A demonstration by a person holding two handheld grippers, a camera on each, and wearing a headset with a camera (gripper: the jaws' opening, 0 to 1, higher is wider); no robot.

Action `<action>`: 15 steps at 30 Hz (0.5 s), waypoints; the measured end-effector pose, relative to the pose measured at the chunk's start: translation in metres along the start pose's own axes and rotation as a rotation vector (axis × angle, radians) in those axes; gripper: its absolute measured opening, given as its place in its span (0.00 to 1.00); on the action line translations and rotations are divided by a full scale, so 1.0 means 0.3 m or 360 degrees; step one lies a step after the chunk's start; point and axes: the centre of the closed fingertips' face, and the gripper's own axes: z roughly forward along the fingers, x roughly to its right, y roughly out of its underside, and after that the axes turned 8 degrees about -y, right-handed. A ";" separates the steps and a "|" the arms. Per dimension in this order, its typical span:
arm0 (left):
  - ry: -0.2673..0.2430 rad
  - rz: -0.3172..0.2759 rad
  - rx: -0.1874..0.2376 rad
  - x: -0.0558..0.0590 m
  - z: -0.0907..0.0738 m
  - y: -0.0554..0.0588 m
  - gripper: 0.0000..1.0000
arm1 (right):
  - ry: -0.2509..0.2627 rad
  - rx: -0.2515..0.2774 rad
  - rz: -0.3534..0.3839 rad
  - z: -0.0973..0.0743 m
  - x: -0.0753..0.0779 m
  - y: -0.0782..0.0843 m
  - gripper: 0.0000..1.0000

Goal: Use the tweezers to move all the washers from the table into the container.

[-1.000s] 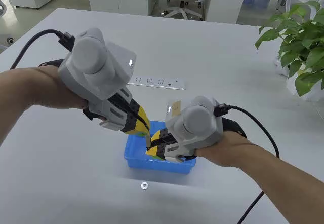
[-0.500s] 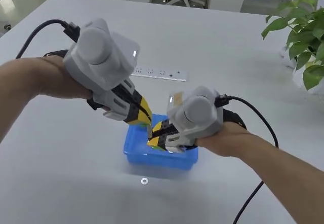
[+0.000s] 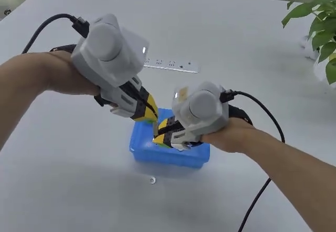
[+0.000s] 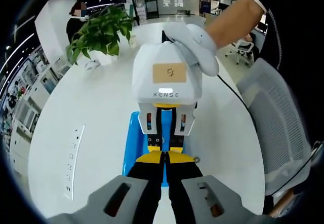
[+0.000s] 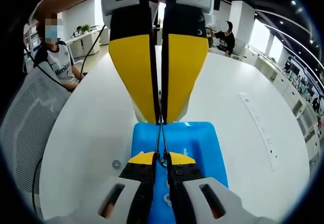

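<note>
Both grippers meet over the blue container (image 3: 165, 156). My left gripper (image 3: 150, 114) comes in from the upper left, its yellow jaws shut on the thin metal tweezers (image 5: 160, 133). My right gripper (image 3: 159, 135) faces it from the right, shut on the tweezers' lower end. In the right gripper view the tweezers run from the left gripper (image 5: 159, 113) down to my right gripper (image 5: 161, 158) above the container (image 5: 202, 148). One washer (image 3: 153, 180) lies on the white table just in front of the container; it is the same washer (image 5: 117, 163) (image 4: 196, 159).
A white power strip (image 3: 170, 65) lies behind the container. A potted plant (image 3: 320, 27) stands at the table's far right. Black cables trail from both grippers. An office chair (image 4: 283, 122) and seated people are beyond the table edge.
The head camera has tilted and moved closer. Both grippers stay joined on the tweezers over the container; the washer on the table has not moved.
</note>
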 end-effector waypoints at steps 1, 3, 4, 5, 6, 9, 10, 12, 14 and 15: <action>0.0001 -0.0003 -0.0002 -0.002 0.006 0.006 0.05 | -0.0005 -0.0005 0.0002 0.006 0.004 0.006 0.10; 0.0002 -0.0013 -0.0004 -0.005 0.017 0.017 0.05 | -0.0021 -0.0011 0.0013 0.016 0.007 0.015 0.10; 0.0003 -0.0015 -0.0005 -0.006 0.021 0.020 0.05 | -0.0023 -0.0014 0.0014 0.020 0.009 0.018 0.10; 0.0003 -0.0018 -0.0005 -0.006 0.024 0.023 0.05 | -0.0029 -0.0017 0.0021 0.023 0.010 0.021 0.10; 0.0003 -0.0021 -0.0005 -0.007 0.029 0.028 0.05 | -0.0033 -0.0019 0.0024 0.029 0.012 0.025 0.10; 0.0004 -0.0026 -0.0011 -0.008 0.037 0.038 0.05 | -0.0045 -0.0026 0.0034 0.041 0.014 0.033 0.10; 0.0004 -0.0027 -0.0013 -0.008 0.039 0.040 0.05 | -0.0050 -0.0029 0.0035 0.045 0.013 0.035 0.10; 0.0001 -0.0028 -0.0016 -0.008 0.041 0.045 0.05 | -0.0051 -0.0034 0.0036 0.048 0.013 0.037 0.10; 0.0002 -0.0030 -0.0018 -0.007 0.042 0.049 0.05 | -0.0058 -0.0039 0.0035 0.052 0.011 0.040 0.10; 0.0002 -0.0029 -0.0018 -0.006 0.043 0.050 0.05 | -0.0059 -0.0040 0.0034 0.053 0.009 0.040 0.10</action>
